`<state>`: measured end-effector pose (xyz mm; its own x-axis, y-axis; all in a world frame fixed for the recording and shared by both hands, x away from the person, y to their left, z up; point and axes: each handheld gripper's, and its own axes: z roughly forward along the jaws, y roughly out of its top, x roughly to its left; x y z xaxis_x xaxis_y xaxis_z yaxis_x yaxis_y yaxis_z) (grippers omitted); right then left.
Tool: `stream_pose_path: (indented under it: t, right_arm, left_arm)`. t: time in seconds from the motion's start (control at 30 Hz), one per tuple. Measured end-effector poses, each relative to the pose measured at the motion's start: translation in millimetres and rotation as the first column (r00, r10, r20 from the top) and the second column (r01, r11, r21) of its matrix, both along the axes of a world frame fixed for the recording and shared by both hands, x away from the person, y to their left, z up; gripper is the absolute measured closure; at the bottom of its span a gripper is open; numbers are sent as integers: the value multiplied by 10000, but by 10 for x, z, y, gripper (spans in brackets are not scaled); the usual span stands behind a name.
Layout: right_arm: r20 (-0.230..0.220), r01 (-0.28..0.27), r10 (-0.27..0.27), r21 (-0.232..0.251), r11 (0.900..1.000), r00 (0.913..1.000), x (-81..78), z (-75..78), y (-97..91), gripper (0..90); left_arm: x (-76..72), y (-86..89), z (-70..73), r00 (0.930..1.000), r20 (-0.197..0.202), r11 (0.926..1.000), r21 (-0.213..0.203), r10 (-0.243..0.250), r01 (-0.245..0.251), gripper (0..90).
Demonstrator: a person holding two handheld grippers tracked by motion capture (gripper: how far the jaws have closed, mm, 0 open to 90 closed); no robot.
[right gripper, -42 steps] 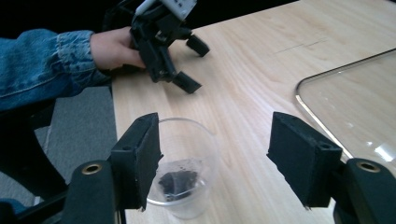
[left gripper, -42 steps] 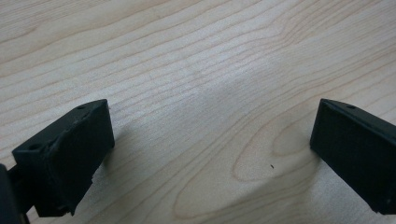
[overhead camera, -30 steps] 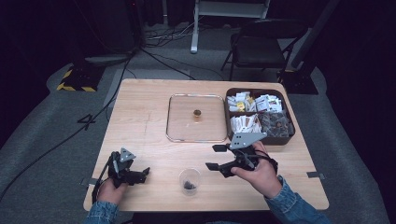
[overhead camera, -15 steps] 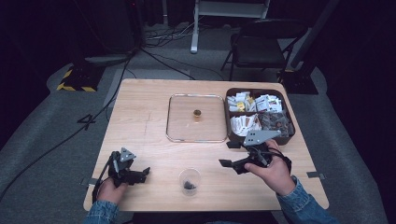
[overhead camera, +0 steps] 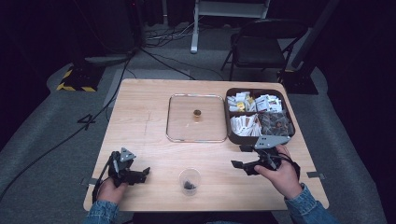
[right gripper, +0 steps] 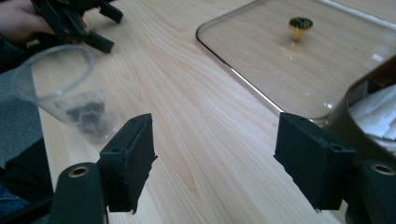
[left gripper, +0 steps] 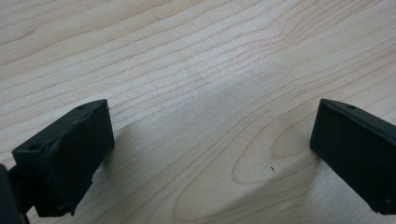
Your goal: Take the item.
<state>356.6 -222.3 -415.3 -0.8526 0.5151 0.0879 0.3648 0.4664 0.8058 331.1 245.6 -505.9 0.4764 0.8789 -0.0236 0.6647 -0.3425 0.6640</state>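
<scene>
Pale grained wooden table (overhead camera: pixel 140 107) bears a clear round plastic cup (overhead camera: pixel 189 179).

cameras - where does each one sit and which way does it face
High view: above the person's side, looking forward and down on the table; both hands, left gripper and right gripper show.
Left gripper view: on the left gripper, facing bare wood between open jaws.
Right gripper view: on the right gripper, facing across the table to cup and lid.
Shared: cup, lid and box appear in high and right views.
</scene>
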Motion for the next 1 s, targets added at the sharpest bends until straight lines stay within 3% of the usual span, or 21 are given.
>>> stream_pose_path:
  t: [0.5,0.7,0.9,1.0]
  right_arm:
    - [-783,535,-613,-979,9938,9950,54,-551,-187,276]
    - [-874,607,-712,-1172,9912,9936,76,-689,-217,246]
    - [-739,387,-509,-1583,9866,9960,60,-796,-189,201]
    - [-161,210,-245,-1900,9816,9996,33,-843,-151,145]
  left_arm:
    - [4,0,-1,10000,16,10000,-7,-15,15,0]
    - [3,0,0,10000,10,10000,-2,-13,13,0]
    - [3,-1,0,10000,10,10000,-2,-11,11,0]
    - [3,0,0,10000,12,10000,0,-11,11,0]
